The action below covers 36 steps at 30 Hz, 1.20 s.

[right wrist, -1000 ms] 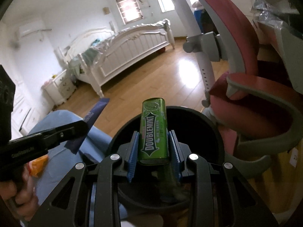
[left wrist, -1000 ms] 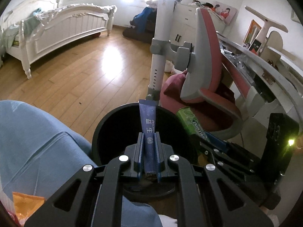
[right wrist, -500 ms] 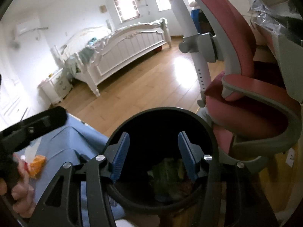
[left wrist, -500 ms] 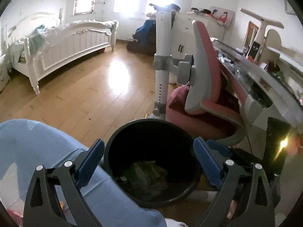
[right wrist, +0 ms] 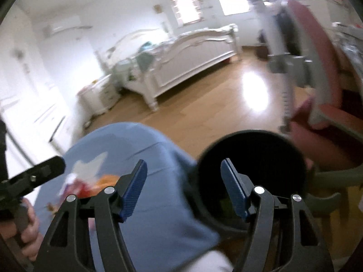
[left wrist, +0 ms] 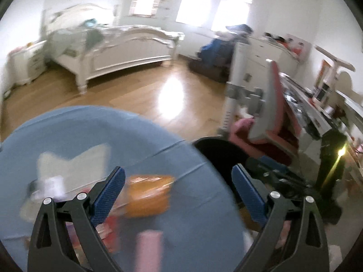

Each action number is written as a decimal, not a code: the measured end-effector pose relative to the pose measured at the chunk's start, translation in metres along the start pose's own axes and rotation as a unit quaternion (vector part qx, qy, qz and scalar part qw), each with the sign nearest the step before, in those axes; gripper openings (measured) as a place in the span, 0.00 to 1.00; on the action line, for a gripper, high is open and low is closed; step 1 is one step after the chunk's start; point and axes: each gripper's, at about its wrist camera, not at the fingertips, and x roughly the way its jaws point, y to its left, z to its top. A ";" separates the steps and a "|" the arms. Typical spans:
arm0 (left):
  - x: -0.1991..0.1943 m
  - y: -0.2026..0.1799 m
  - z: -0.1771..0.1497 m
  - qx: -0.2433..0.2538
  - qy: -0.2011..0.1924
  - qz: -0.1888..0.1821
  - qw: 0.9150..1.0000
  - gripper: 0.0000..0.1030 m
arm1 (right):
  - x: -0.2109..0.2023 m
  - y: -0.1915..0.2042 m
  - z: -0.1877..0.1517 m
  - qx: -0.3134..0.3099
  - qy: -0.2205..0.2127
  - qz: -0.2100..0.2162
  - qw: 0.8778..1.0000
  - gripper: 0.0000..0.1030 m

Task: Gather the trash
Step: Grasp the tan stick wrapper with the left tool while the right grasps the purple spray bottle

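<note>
My left gripper (left wrist: 178,181) is wide open and empty above a round table under a blue cloth (left wrist: 68,136). An orange wrapper (left wrist: 148,195) lies on the cloth just beyond its fingers, with blurred white paper (left wrist: 72,158) and a pink item (left wrist: 148,247) nearby. The black trash bin (left wrist: 217,151) stands at the table's right edge. In the right wrist view my right gripper (right wrist: 183,174) hangs over the cloth (right wrist: 147,149) beside the bin (right wrist: 251,158); its jaws are opening with nothing between them. Orange and red litter (right wrist: 99,183) lies to its left.
A pink and grey chair (left wrist: 272,117) stands behind the bin, a cluttered desk (left wrist: 317,113) to the right. A white bed (left wrist: 118,52) is across the wooden floor. A hand (right wrist: 27,238) holds the left gripper's handle at the lower left of the right wrist view.
Both grippers let go of their items, the blue wrapper and the green gum pack, over the bin and opened. Both then swung left, from the bin toward the blue cloth.
</note>
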 end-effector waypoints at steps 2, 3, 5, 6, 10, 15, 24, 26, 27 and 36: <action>-0.014 0.027 -0.009 -0.009 0.010 0.010 1.000 0.91 | 0.005 0.025 -0.001 -0.019 0.011 0.019 1.000 0.66; -0.019 0.037 -0.014 -0.011 0.016 0.010 1.000 0.91 | 0.007 0.038 -0.002 -0.029 0.017 0.028 0.999 0.66; -0.035 0.061 -0.027 0.005 0.024 0.007 1.000 0.91 | 0.011 0.064 -0.003 -0.046 0.030 0.051 0.997 0.66; -0.040 0.069 -0.033 0.021 0.028 0.009 0.999 0.91 | 0.013 0.075 -0.004 -0.054 0.037 0.061 0.996 0.66; -0.046 0.090 -0.059 0.119 0.069 0.023 0.990 0.91 | 0.028 0.121 -0.005 -0.090 0.078 0.104 0.987 0.66; -0.033 0.104 -0.089 0.263 0.110 0.036 0.958 0.91 | 0.046 0.170 -0.006 -0.119 0.127 0.147 0.974 0.66; -0.018 0.144 -0.084 0.216 0.128 0.006 0.968 0.36 | 0.092 0.240 -0.014 -0.188 0.210 0.160 0.946 0.65; -0.020 0.153 -0.080 0.181 0.123 0.024 0.975 0.15 | 0.105 0.251 -0.015 -0.198 0.224 0.156 0.941 0.65; -0.021 0.157 -0.079 0.165 0.123 0.031 0.978 0.08 | 0.111 0.256 -0.015 -0.204 0.230 0.150 0.940 0.66; -0.048 0.173 -0.094 0.085 0.100 0.033 0.991 0.07 | 0.148 0.286 -0.037 -0.275 0.254 0.080 0.924 0.37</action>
